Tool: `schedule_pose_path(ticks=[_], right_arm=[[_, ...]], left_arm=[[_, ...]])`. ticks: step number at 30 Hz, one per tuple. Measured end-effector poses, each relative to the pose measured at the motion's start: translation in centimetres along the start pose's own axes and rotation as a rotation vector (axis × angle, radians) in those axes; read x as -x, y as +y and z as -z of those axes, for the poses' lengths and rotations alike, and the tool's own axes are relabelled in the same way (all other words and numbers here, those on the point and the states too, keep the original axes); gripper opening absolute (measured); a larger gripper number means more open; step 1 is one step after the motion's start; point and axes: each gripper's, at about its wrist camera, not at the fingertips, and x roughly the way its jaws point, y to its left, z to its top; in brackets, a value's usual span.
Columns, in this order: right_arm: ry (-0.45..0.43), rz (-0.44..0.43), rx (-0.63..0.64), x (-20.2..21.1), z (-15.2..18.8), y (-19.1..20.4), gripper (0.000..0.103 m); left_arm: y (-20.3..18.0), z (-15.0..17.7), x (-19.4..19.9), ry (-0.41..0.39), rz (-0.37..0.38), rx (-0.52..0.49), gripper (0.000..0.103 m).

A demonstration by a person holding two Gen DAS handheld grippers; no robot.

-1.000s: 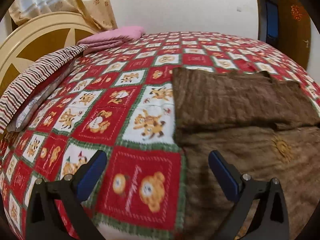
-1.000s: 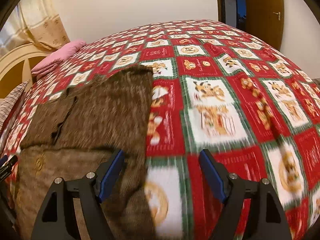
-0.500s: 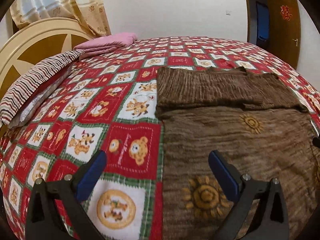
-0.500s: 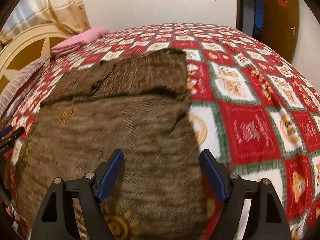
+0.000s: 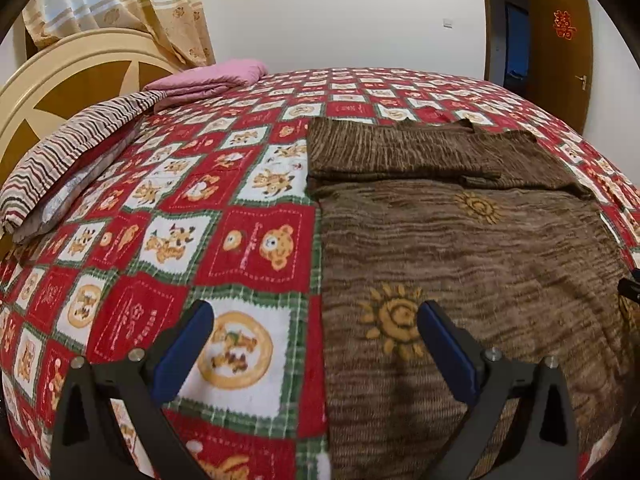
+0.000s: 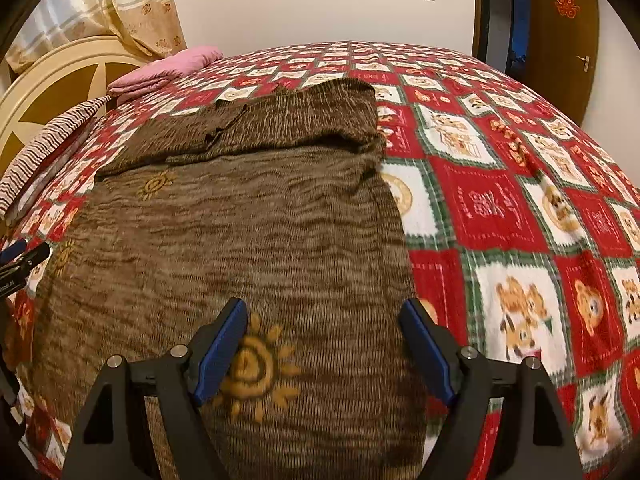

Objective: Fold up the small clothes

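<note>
Home bedroom — quilted bed (image 5: 248, 248), headboard (image 5: 60, 92), curtains (image 5: 168, 8), wooden door (image 5: 560, 52)

The garment (image 5: 480, 248) is brown knit, streaked light and dark, with golden-orange sun motifs (image 6: 252, 372) on it. It lies on a bedspread (image 5: 248, 248) chequered in red and white squares with green plaid borders, the squares printed with orange-tan teddy bears and round medallions. Elsewhere there is a pink folded cloth (image 5: 216, 80), a pillow (image 5: 68, 152) striped brown, red and white, a cream and tan headboard (image 5: 68, 88), beige patterned curtains (image 5: 160, 12), and blue pads on each black gripper (image 6: 324, 352).
</note>
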Motion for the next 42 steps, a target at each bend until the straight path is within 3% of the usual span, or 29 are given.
schedule_pose_path(ticks=[9, 18, 23, 27, 31, 35, 37, 39, 42], right_arm=[[0.004, 0.017, 0.014, 1.1, 2.0, 0.3, 0.080], [-0.011, 0.042, 0.058, 2.5, 5.2, 1.0, 0.087], [-0.008, 0.039, 0.047, 3.0, 6.3, 0.8, 0.088], [-0.003, 0.040, 0.047, 3.5, 7.1, 0.9, 0.088], [-0.013, 0.039, 0.034, 4.0, 8.3, 0.9, 0.089], [-0.047, 0.043, 0.036, 4.5, 9.8, 1.0, 0.089], [-0.062, 0.040, 0.043, 4.6, 10.2, 1.0, 0.090], [-0.067, 0.034, 0.038, 4.7, 10.5, 0.9, 0.090], [-0.063, 0.025, 0.031, 4.9, 10.4, 0.8, 0.090]], left_arm=[[1.5, 2.7, 1.5, 0.031, 0.033, -0.012, 0.102], [2.2, 6.2, 3.1, 0.100, 0.118, -0.033, 0.077], [1.7, 7.5, 4.2, 0.115, 0.161, -0.028, 0.073], [1.0, 9.0, 4.4, 0.180, 0.257, 0.003, 0.060], [1.0, 9.5, 4.6, 0.180, 0.299, 0.044, 0.057], [0.6, 10.1, 4.7, 0.165, 0.276, 0.050, 0.046], [0.0, 10.3, 4.9, 0.149, 0.281, 0.026, 0.023], [-0.4, 10.4, 5.0, 0.146, 0.313, 0.012, 0.010], [-0.4, 10.2, 5.8, 0.120, 0.278, -0.018, 0.008]])
